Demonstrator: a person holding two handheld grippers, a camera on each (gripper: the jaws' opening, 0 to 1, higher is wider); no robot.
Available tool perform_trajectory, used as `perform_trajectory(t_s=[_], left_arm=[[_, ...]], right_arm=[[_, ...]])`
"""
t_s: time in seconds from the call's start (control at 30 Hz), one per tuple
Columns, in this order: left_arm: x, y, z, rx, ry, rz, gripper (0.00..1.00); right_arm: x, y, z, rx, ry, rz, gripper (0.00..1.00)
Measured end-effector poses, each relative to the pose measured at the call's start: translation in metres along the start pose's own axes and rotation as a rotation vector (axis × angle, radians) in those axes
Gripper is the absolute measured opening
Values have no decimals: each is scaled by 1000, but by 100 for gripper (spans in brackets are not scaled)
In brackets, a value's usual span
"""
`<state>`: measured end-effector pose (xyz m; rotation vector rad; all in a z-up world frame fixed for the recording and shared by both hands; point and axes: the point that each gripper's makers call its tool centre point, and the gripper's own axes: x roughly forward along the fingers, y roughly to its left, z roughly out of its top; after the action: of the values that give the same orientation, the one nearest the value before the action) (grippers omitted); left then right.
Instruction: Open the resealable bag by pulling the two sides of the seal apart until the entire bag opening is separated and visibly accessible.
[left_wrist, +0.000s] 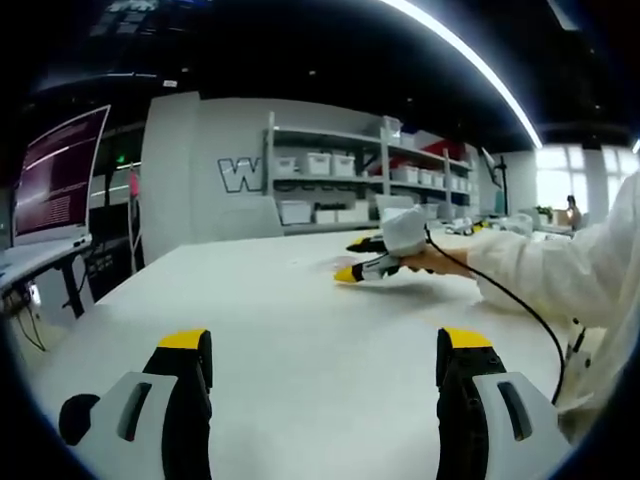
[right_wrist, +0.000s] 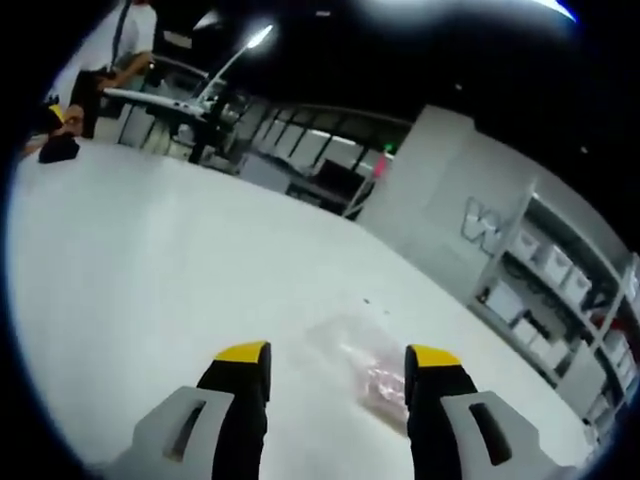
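Observation:
A clear resealable bag (right_wrist: 368, 378) with pinkish contents lies flat on the white table (right_wrist: 150, 260), just ahead of my right gripper (right_wrist: 338, 355). That gripper is open and hovers close above the table, its yellow-tipped jaws wide apart with the bag's near end between them and toward the right jaw. My left gripper (left_wrist: 325, 340) is open over bare table with nothing between its jaws. In the left gripper view the right gripper (left_wrist: 372, 258) comes in from the right, held by a hand in a white sleeve (left_wrist: 560, 270), low over the tabletop.
White shelving (left_wrist: 350, 180) with storage bins stands behind the table, beside a wall with a large letter W. A monitor (left_wrist: 55, 175) sits on a desk at the left. A cable (left_wrist: 510, 295) trails from the right gripper. A person (right_wrist: 110, 60) works at a far desk.

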<state>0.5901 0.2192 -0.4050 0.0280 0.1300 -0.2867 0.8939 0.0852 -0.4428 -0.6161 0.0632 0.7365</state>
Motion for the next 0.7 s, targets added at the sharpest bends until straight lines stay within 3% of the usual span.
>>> perform_trajectory(t_s=[0.7], left_arm=[[2,1,-4,-3,3,-6,92]], right_arm=[[11,5,1,-44,8,8,44]])
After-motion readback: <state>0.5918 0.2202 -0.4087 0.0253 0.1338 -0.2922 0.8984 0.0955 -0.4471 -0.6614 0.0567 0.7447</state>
